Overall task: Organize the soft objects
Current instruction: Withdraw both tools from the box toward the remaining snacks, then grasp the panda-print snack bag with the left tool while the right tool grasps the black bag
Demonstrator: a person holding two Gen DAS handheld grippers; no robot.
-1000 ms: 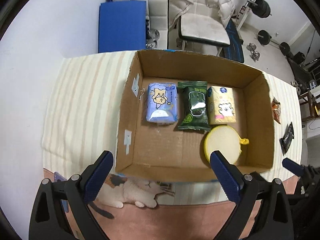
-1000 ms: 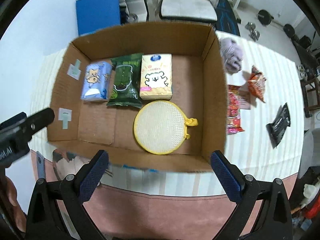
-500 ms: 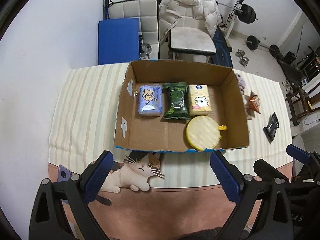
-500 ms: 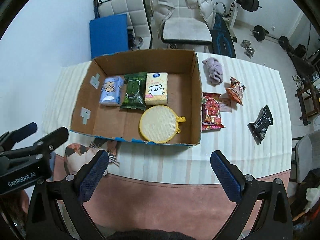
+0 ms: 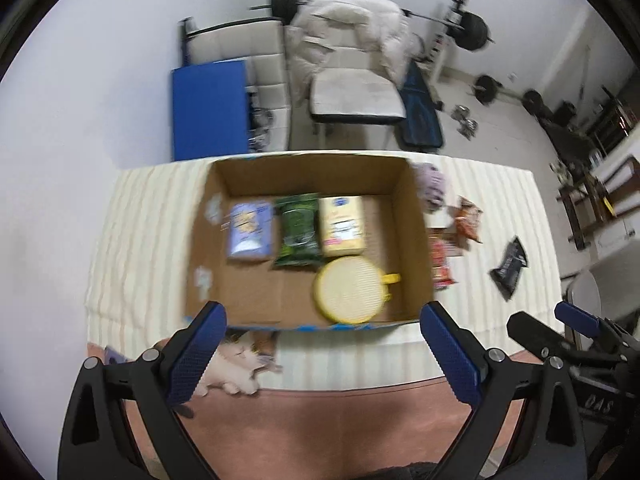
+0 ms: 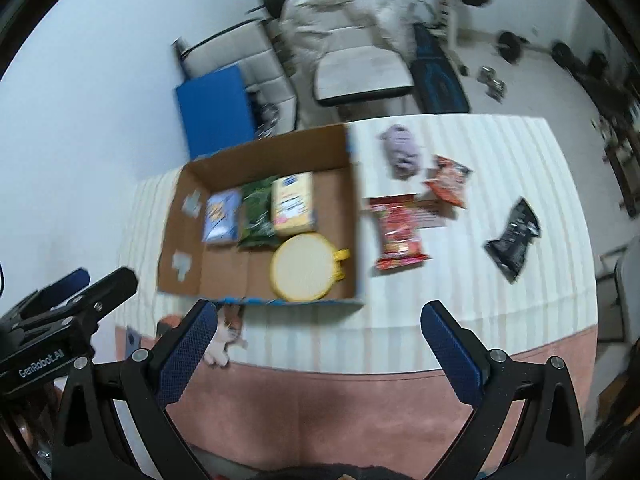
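A: Both tongs stood spread wide with nothing between their blue pads, the left tongs [image 5: 322, 344] and the right tongs [image 6: 318, 342] alike. Compared with a second earlier they had drawn well back and up from the brown cardboard box [image 5: 304, 168], which then filled both views.

B: So what did that mean for the sorting?

A: I judged a placing step finished. Ahead of the left tongs, inside the box, lay the pale blue tissue pack [image 5: 250, 230], the dark green wipes packet [image 5: 298, 230], the cream-yellow tissue pack [image 5: 343, 227] and, nearest the tongs, the round yellow mesh pad [image 5: 350, 290]. None of them had shifted across the earlier frames.

B: And what was left?

A: The crumpled lilac cloth [image 6: 402, 152] lay on the striped bench [image 6: 500, 152] ahead and right of the right tongs, outside the box, near the red snack packet [image 6: 398, 234]. The right view had swung toward that side, so I'd guess the cloth came next. Both views were blurred by motion.
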